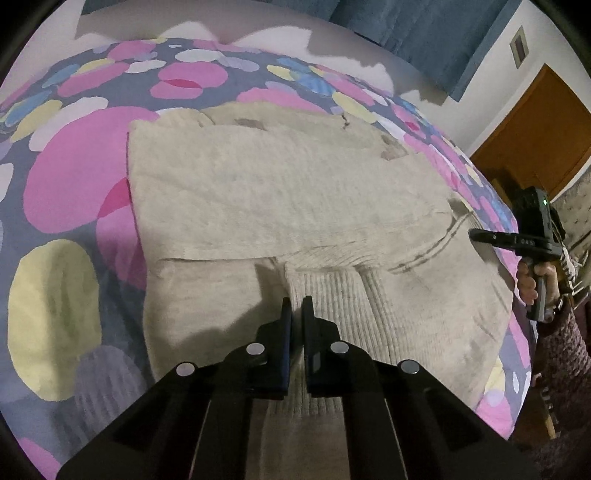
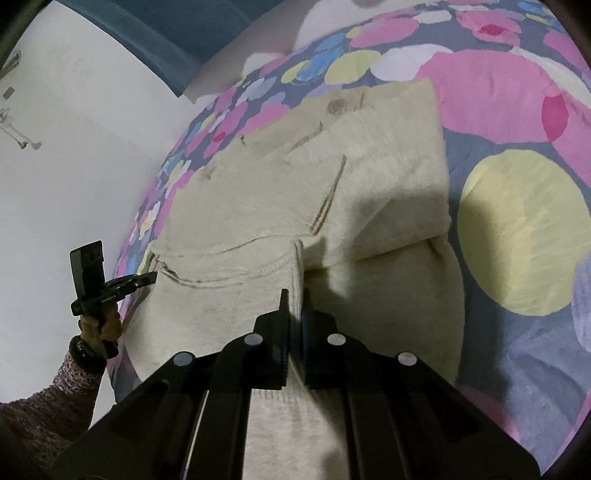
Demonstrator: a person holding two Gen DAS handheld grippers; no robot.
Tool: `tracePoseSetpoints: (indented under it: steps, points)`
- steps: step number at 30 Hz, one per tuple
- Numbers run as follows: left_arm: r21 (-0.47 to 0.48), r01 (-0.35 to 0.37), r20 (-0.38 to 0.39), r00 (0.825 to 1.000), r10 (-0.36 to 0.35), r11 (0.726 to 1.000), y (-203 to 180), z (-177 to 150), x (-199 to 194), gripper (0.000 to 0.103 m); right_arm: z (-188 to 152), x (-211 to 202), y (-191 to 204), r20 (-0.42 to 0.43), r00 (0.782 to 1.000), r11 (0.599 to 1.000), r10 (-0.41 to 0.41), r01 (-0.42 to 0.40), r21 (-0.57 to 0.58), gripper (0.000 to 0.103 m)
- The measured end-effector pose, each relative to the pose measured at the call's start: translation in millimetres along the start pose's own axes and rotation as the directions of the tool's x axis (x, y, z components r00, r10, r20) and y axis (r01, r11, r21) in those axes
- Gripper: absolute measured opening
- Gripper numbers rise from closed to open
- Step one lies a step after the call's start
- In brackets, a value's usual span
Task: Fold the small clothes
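Observation:
A cream knit sweater (image 1: 295,192) lies on a bed cover with pink, yellow and blue spots (image 1: 70,177). My left gripper (image 1: 296,306) is shut on the sweater's ribbed hem, with fabric pinched between its fingers. My right gripper (image 2: 294,299) is shut on another part of the ribbed edge of the sweater (image 2: 369,177), which is partly folded over itself. The right gripper also shows in the left wrist view (image 1: 474,234), at the sweater's right edge. The left gripper shows in the right wrist view (image 2: 153,277), at the sweater's left edge.
A white wall (image 2: 74,147) and a teal headboard (image 1: 424,33) stand beyond the bed. A wooden door (image 1: 535,136) is at the right. The bed cover (image 2: 517,229) extends around the sweater.

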State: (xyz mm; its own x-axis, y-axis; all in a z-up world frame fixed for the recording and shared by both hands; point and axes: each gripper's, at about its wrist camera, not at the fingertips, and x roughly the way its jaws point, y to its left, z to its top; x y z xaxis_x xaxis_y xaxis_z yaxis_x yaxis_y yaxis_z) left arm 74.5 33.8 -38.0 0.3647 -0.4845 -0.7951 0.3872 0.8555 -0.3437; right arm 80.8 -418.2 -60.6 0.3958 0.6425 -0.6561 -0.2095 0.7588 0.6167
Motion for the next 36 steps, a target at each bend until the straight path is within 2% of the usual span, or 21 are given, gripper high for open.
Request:
tracePoseSetpoints:
  steps: [11, 20, 28, 36]
  points:
    - [0.014, -0.05, 0.138, 0.989, 0.048, 0.999, -17, 4, -47, 0.004, 1, -37, 21, 0.103, 0.994, 0.998, 0.019, -0.013, -0.06, 0.004]
    - [0.023, -0.107, 0.258, 0.961, 0.098, 0.994, -30, 23, -83, 0.004, 19, -64, 36, 0.189, 0.981, 0.996, 0.033, -0.015, -0.094, 0.004]
    - [-0.036, -0.162, 0.289, 0.943, 0.165, 0.986, -10, 66, -72, 0.004, 66, -59, 31, 0.239, 0.971, 0.998, 0.019, -0.004, -0.067, 0.004]
    - [-0.09, -0.233, 0.29, 0.924, 0.25, 0.968, 18, 117, -42, 0.004, 128, -23, 14, 0.246, 0.969, 1.0, -0.025, 0.028, -0.008, 0.004]
